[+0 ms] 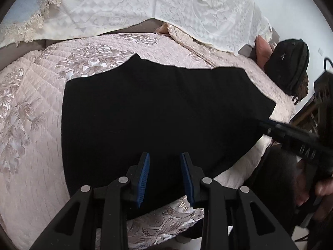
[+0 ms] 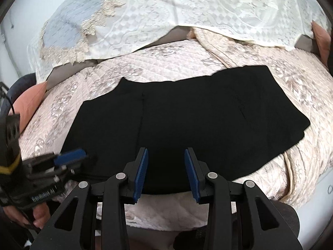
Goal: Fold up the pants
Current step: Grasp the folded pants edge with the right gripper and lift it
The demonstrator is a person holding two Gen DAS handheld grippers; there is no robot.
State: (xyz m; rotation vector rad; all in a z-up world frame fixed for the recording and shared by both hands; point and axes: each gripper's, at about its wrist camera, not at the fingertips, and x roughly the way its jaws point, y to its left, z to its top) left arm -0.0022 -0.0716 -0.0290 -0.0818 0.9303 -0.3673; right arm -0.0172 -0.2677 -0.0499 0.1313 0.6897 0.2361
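Black pants [image 1: 158, 108] lie flat on a pink quilted bedspread [image 1: 31, 108], folded into a broad dark shape. They also show in the right wrist view [image 2: 197, 125]. My left gripper [image 1: 164, 156] is open and empty, its blue pads above the pants' near edge. My right gripper [image 2: 166, 152] is open and empty over the pants' near edge. The right gripper appears in the left wrist view [image 1: 268, 125] at the pants' right edge. The left gripper shows in the right wrist view [image 2: 83, 155] at the pants' left edge.
A white lace cover [image 1: 145, 2] drapes over the sofa back behind the bedspread. A black backpack [image 1: 289, 66] and a pink cushion [image 1: 263, 50] sit at the far right. Another pink cushion [image 2: 33, 102] lies at the left in the right wrist view.
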